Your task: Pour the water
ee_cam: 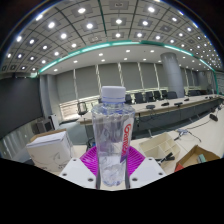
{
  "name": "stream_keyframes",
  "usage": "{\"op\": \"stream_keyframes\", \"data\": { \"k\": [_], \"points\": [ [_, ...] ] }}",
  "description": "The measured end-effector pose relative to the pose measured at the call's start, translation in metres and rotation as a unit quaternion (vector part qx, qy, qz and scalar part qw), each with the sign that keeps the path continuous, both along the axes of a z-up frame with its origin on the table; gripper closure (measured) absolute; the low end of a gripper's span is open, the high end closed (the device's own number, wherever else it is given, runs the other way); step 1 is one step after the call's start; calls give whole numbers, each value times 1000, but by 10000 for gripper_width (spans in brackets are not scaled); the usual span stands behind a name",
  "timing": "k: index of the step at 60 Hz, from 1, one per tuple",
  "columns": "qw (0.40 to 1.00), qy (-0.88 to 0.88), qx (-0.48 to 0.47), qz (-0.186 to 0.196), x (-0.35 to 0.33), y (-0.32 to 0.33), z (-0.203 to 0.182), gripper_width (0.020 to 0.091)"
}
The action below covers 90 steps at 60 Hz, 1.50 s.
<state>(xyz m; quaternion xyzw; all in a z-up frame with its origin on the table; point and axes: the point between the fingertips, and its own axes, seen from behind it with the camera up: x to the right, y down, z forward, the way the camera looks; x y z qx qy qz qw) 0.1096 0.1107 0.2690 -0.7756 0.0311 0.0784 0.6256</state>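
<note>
Office hall, desks | gripper point(112, 163) clamps upright bottle point(112, 135) | base hidden

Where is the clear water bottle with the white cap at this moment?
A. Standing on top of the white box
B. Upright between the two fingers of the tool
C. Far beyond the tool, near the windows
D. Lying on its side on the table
B: the water bottle stands upright, its lower part between the pink pads of the tool, which press on both sides.

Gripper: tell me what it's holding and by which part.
The gripper holds a clear water bottle, upright, with the pink-padded fingers pressed on the lower part of its body.
</note>
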Motion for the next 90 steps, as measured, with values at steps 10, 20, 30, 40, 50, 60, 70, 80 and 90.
{"op": "stream_keyframes", "data": {
  "k": [10, 20, 30, 40, 50, 60, 70, 80, 90],
  "points": [
    [996, -78, -36, 1, 11, 1, -85, 778],
    [993, -87, -72, 17, 4, 0, -150, 778],
    [991, -107, -73, 21, 5, -4, -181, 768],
    [994, -81, -76, 7, 10, -6, -183, 703],
    [990, -82, -119, 9, 10, -11, -193, 482],
    [983, -76, -163, -26, 17, -33, -182, 249],
    [978, -77, -186, -43, 3, -87, -135, 244],
    [970, -91, -211, -73, -21, -168, -88, 247],
    [968, -112, -216, -65, -61, -245, -56, 243]
  ]
}}
